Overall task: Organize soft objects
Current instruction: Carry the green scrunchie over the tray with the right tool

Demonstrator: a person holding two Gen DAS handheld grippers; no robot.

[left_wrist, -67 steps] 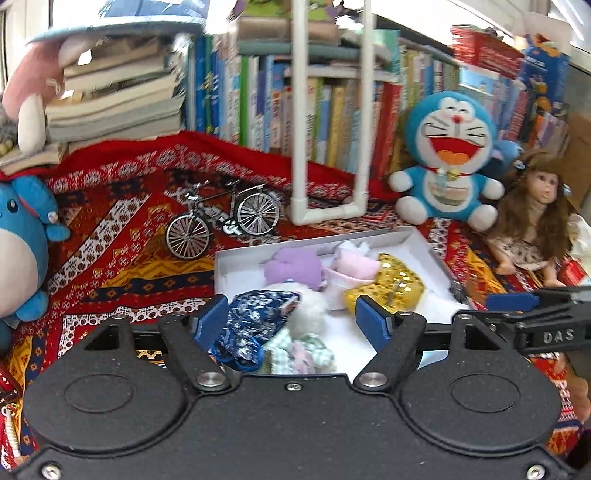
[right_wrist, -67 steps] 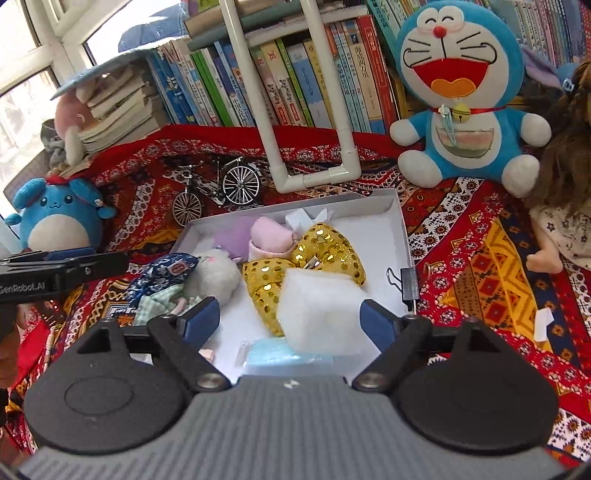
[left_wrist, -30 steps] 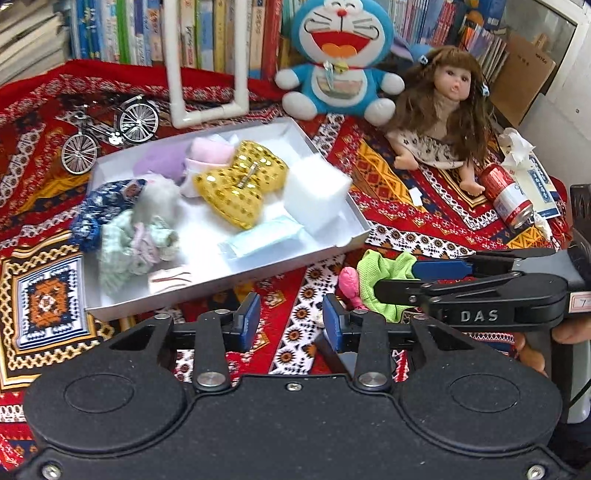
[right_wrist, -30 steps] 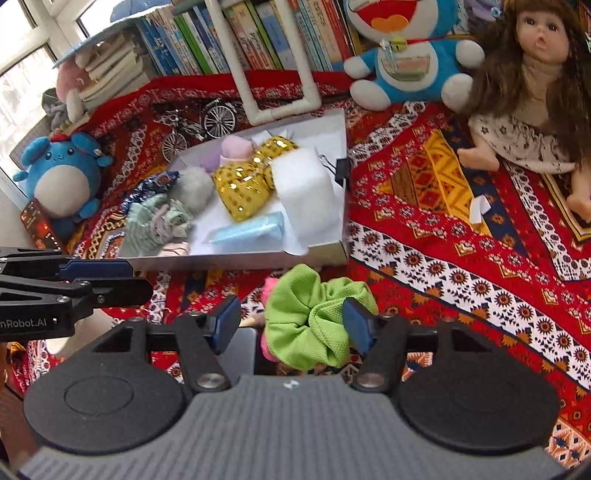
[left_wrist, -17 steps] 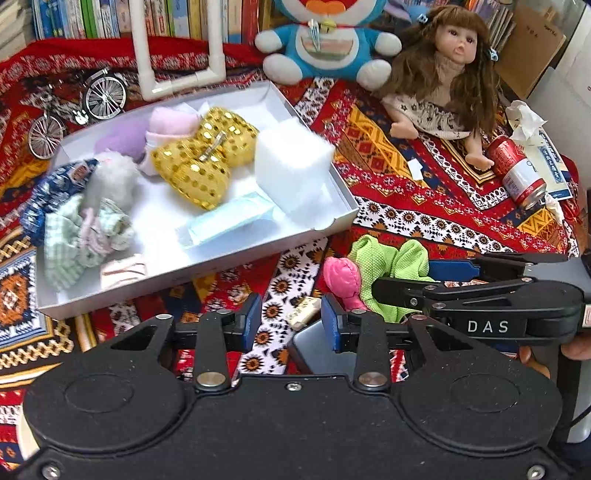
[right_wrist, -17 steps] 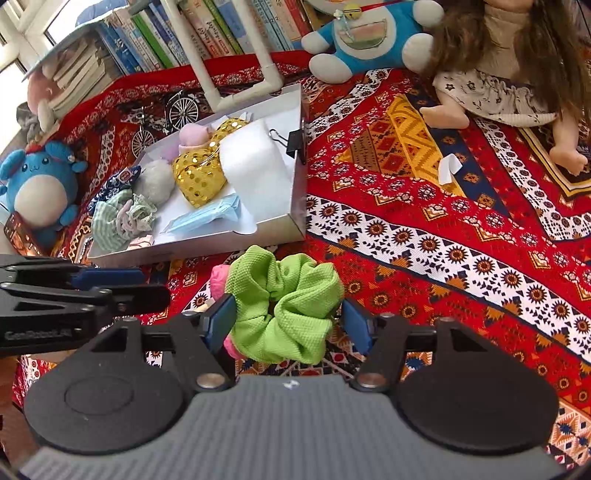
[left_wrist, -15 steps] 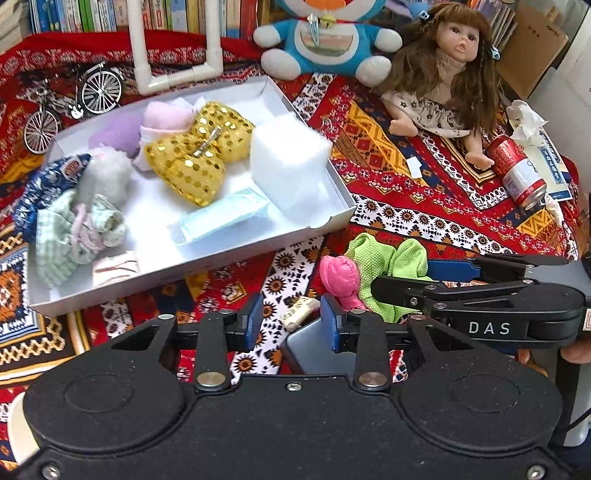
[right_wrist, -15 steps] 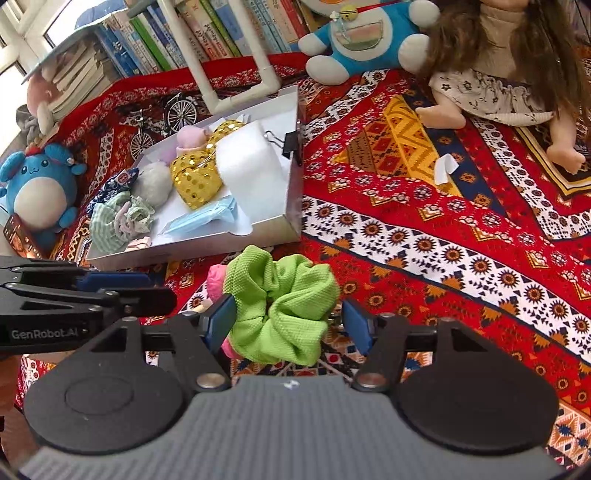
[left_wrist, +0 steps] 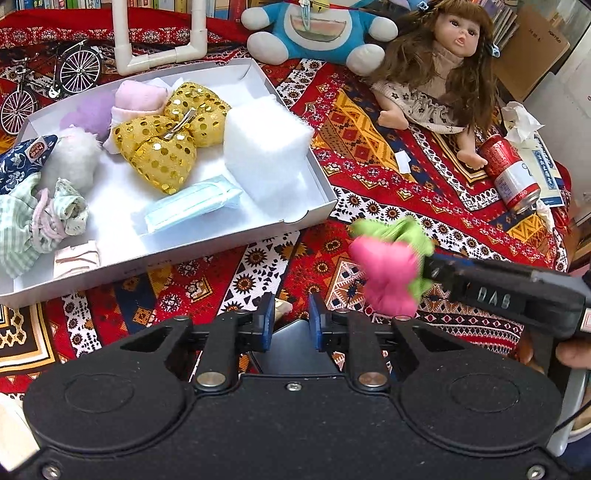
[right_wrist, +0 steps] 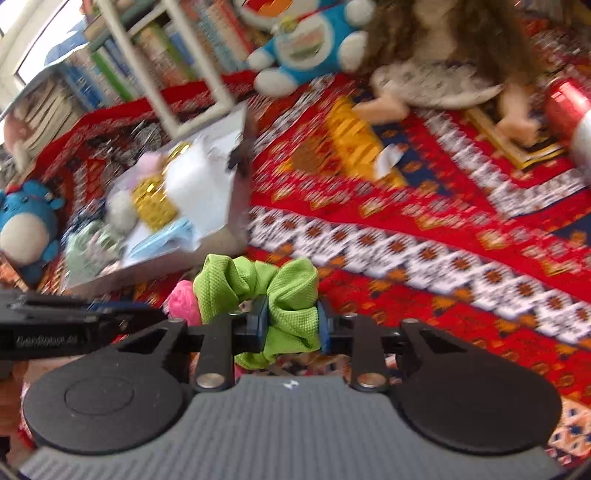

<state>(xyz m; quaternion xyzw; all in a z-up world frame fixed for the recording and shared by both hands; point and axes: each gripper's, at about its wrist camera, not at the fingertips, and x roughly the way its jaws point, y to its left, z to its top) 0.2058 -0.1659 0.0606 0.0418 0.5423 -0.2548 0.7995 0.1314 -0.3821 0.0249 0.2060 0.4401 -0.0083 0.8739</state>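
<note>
A lime green scrunchie (right_wrist: 273,291) is pinched between the pads of my right gripper (right_wrist: 290,323), which is shut on it. A pink soft piece (right_wrist: 183,302) clings to the scrunchie's left side and shows blurred in the left wrist view as pink piece (left_wrist: 388,273) at the right gripper's (left_wrist: 424,266) tip, just above the cloth. My left gripper (left_wrist: 290,321) hovers low over the patterned cloth; its jaws are closing, with only a narrow gap and nothing pressed between them. A dark flat object (left_wrist: 291,350) lies under it. The white box (left_wrist: 314,218) holds several soft items.
In the box lie a gold sequin bow (left_wrist: 166,147), a white foam block (left_wrist: 266,147) and a blue mask pack (left_wrist: 192,206). Around it are a blue cat plush (left_wrist: 314,29), a doll (left_wrist: 439,74), a red can (left_wrist: 509,173), a toy bicycle (left_wrist: 48,85) and a white pipe frame (left_wrist: 159,55).
My right gripper has shut on the green scrunchie and raised it, the pink piece coming along. The left gripper's jaws have narrowed and it has sunk closer to the cloth.
</note>
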